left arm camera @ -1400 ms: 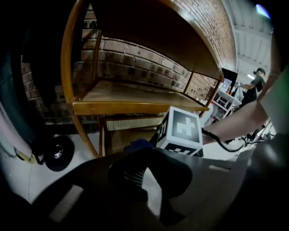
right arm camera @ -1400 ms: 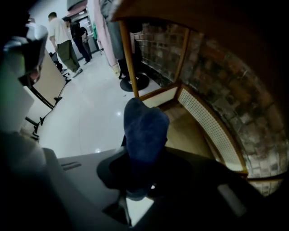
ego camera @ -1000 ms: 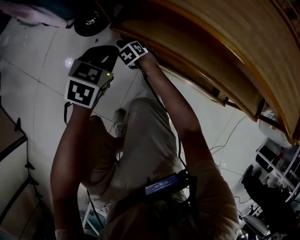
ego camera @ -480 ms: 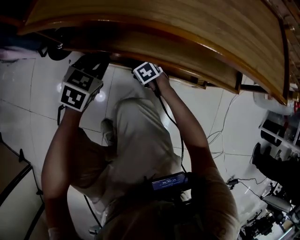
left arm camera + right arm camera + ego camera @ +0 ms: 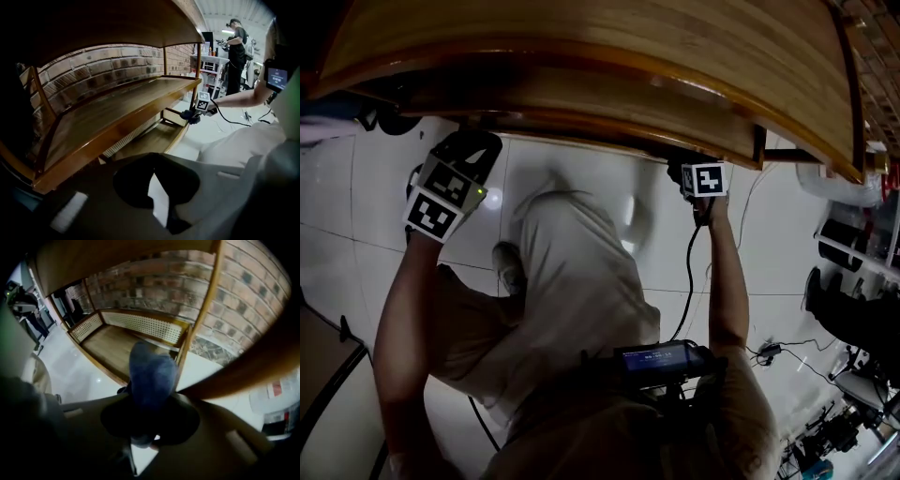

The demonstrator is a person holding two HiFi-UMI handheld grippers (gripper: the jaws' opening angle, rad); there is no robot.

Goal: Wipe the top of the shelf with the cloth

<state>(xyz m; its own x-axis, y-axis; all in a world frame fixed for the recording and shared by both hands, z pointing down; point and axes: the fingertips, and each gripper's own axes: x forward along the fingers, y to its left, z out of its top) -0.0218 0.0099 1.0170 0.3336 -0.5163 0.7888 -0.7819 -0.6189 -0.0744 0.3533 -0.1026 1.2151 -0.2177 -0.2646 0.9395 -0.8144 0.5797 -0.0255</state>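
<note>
The wooden shelf [image 5: 609, 56] fills the top of the head view; its curved top board overhangs both grippers. My right gripper [image 5: 682, 172] is at the shelf's front edge near its right post, shut on a blue cloth [image 5: 150, 376]. The cloth bulges out ahead of the jaws and hides their tips. My left gripper [image 5: 473, 142] hangs below the shelf's left end, apart from the wood. Its jaws [image 5: 152, 161] meet at the tips with nothing between them. The left gripper view shows the right gripper [image 5: 192, 115] beside the lower board [image 5: 150, 140].
A brick wall [image 5: 108, 65] backs the shelf, and the lowest tier has a cane-mesh back panel [image 5: 140, 326]. A person [image 5: 236, 51] stands at racks farther off. Metal racks [image 5: 853, 258] and cables [image 5: 769, 352] lie on the white floor to the right.
My right gripper has moved to the right along the shelf's front edge, carrying the cloth. My left gripper has stayed near the shelf's left end.
</note>
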